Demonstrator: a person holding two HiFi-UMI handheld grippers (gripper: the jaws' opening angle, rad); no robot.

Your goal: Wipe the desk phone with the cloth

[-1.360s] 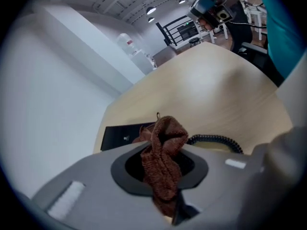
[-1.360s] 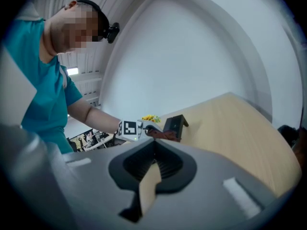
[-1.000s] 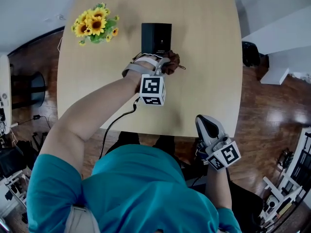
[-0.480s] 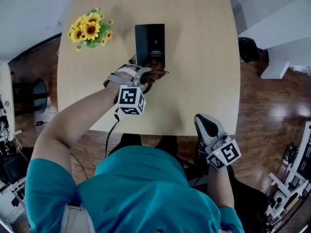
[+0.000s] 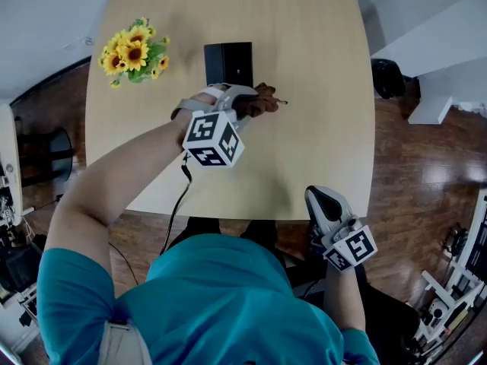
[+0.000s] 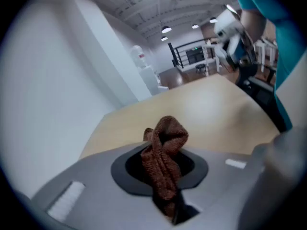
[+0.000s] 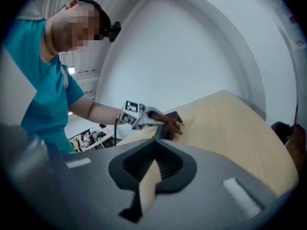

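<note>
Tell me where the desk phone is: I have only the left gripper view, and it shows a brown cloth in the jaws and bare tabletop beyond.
Observer: In the head view the black desk phone stands on the table just beyond the left gripper, with the cloth at its near right corner.
Operator: Is the cloth touching it?
Observer: I cannot tell; the right gripper view only shows cloth and phone close together.
Operator: And the right gripper?
Observer: The right gripper is by the table's near right corner, away from the phone, jaws slightly apart with nothing between them.
</note>
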